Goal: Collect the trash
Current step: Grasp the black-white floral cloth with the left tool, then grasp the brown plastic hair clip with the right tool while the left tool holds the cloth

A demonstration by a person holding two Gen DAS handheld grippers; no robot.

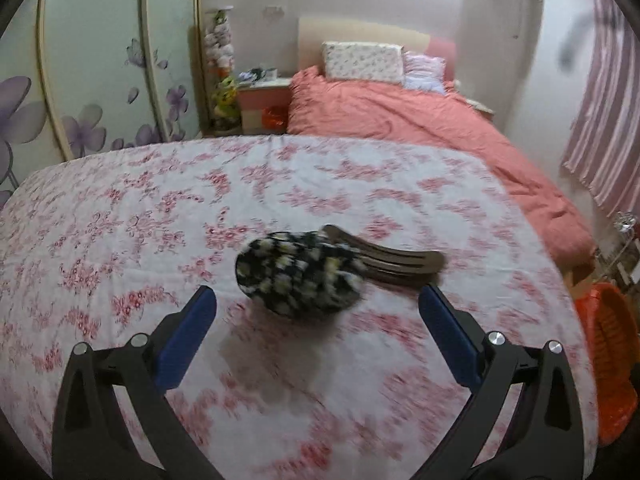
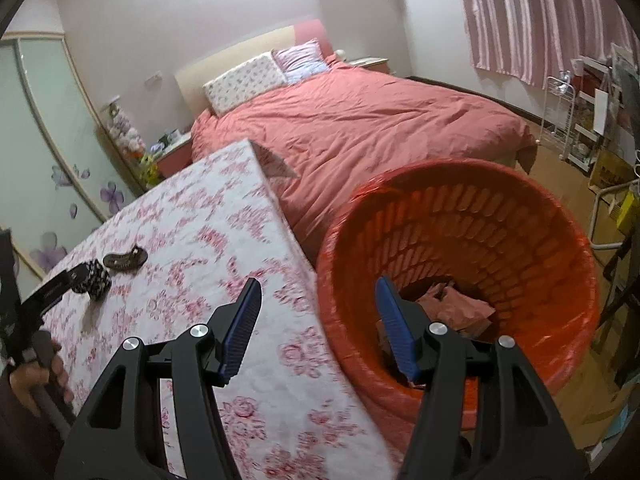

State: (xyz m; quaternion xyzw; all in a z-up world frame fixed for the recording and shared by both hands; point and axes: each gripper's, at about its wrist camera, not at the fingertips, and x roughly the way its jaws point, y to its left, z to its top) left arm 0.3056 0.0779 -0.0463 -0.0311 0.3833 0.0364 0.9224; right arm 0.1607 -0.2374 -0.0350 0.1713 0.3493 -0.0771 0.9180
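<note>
- A floral-covered table point(image 1: 120, 220) stands at the foot of a bed with a coral quilt point(image 1: 420, 120). On the table lie two bits of rubbish: a black-and-white patterned bundle point(image 1: 298, 274), perhaps a scrunched sock or cloth, and, touching it at its 2 o'clock, a brown curved piece point(image 1: 396, 258), too blurred to name.
- The left gripper point(image 1: 316, 312) hangs angled down over the table, jaws spread wide and empty, the bundle just beyond its blue pads at 12 o'clock. The wide spread looks meant to straddle the bulky bundle.
- The right gripper point(image 2: 320, 320) has its jaws roughly half apart with nothing between them. It straddles the gap between the table edge and an orange basket point(image 2: 560, 264), which already holds crumpled pinkish paper point(image 2: 460, 304); I judge it has just dropped something there.
- The basket stands hard against the table's right edge, at 3 o'clock from the bundle, so the carry is short.
- Room: the tabletop around the rubbish is bare, and the basket mouth is wide. The table edge and basket rim are the only things to clear.
</note>
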